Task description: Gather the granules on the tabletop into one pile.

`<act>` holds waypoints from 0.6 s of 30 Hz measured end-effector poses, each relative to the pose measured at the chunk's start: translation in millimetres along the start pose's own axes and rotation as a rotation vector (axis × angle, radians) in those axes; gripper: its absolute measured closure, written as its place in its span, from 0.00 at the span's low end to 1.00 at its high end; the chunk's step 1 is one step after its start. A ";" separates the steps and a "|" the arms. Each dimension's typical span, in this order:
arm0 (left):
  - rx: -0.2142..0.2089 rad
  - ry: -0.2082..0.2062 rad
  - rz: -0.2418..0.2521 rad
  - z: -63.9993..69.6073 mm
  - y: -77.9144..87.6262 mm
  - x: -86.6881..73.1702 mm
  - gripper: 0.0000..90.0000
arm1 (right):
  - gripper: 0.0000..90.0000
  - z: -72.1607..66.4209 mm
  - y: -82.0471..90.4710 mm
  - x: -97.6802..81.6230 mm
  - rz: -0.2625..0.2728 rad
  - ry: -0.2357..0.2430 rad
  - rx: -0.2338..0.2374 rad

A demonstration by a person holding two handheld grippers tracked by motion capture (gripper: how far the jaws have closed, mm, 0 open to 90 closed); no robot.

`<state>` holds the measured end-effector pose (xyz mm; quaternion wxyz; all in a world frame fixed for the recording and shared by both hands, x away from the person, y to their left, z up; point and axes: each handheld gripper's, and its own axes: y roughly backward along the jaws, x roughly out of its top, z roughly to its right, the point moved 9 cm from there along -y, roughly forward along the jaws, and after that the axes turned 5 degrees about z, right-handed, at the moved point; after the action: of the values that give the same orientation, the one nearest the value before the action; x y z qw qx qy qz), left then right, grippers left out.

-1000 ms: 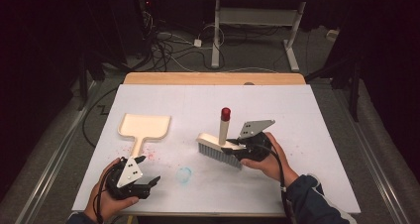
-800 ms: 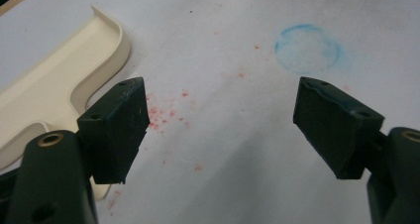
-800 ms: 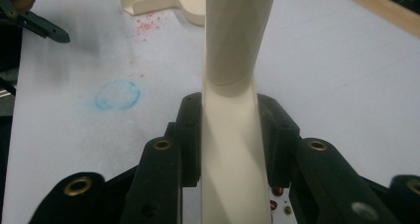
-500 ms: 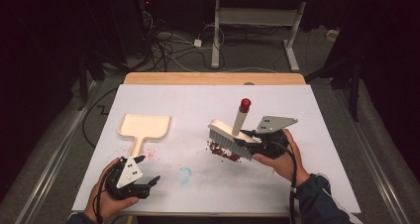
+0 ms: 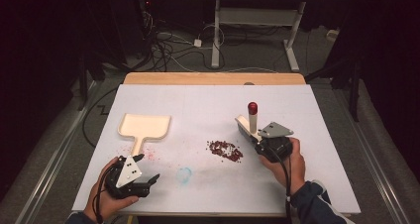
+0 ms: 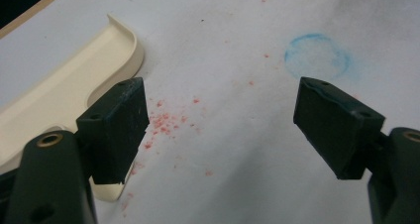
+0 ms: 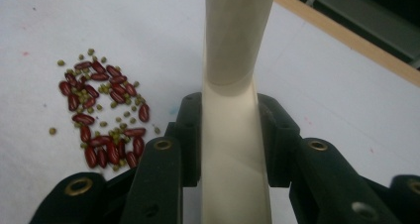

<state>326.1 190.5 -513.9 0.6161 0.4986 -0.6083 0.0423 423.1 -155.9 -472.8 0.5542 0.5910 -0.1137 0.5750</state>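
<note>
Right gripper: jaws clamped on the cream handle of the brush, handle upright between them, red cap on top. Beans, red with small green ones among them, heaped on the white surface just left of those jaws, apart from the brush.

Left gripper: jaws wide, nothing between them, low over the surface. Dustpan beside the left jaw, its handle end running under that jaw. Pink specks between the jaws; blue ring mark ahead of the right jaw.
</note>
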 end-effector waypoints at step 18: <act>0.025 0.019 -0.004 -3.3 -1.2 -1.0 0.23 | 0.75 -75.5 -22.6 38.4 0.023 0.081 0.036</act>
<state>328.9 192.7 -514.6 0.6157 0.5071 -0.6007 0.0533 410.8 -69.2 -474.5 0.5410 0.5756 -0.0874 0.6069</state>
